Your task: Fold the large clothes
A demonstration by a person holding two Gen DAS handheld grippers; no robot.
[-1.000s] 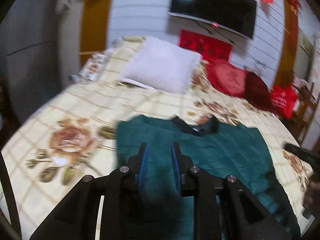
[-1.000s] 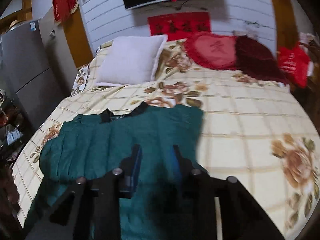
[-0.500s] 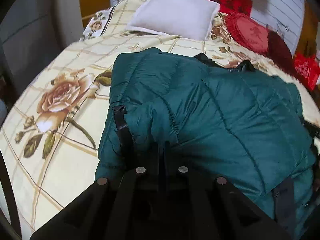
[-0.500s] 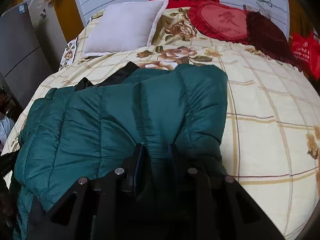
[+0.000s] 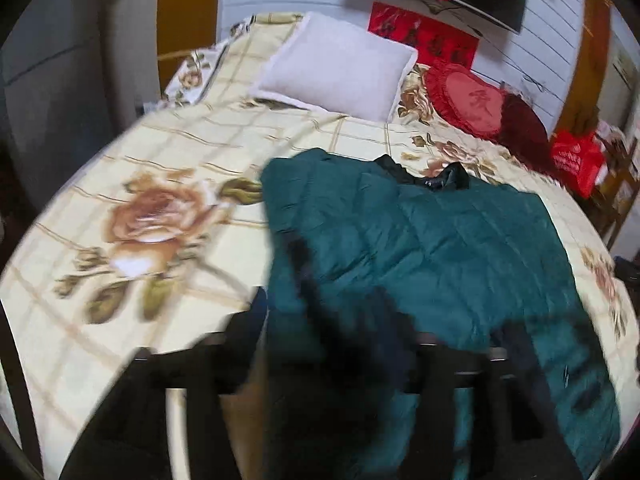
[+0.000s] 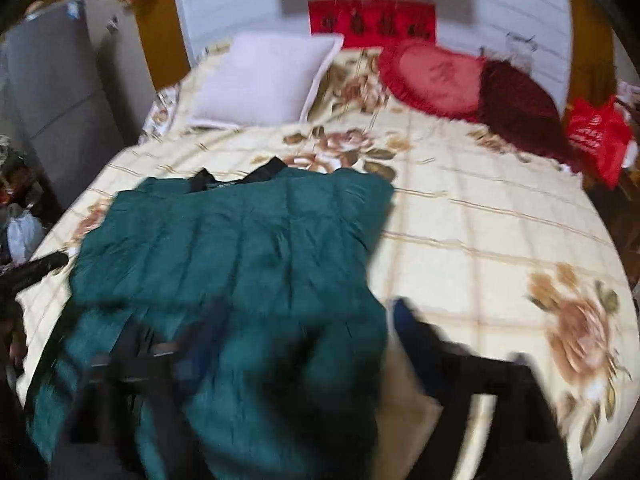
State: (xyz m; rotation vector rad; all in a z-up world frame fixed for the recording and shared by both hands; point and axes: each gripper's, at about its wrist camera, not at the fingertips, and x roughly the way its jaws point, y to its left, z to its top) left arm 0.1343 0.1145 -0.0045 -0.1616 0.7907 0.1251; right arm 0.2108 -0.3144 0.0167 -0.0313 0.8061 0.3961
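1 green jacket (image 5: pixel 460 240) on bed (image 5: pixel 132 184), 3 pillows; both grippers' fingers wide, holding nothing.

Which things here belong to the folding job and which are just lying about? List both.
Part of the job:
- green puffer jacket, spread on the bed
- left gripper
- right gripper

Just lying about:
- white pillow
- red heart cushion
- dark red cushion
- red bag
- floral bedspread, only the work surface

Nothing legible: dark characters on red banner (image 6: pixel 372 20) above bed (image 6: pixel 480 216), mark on heart cushion (image 6: pixel 434 76), both blurred.
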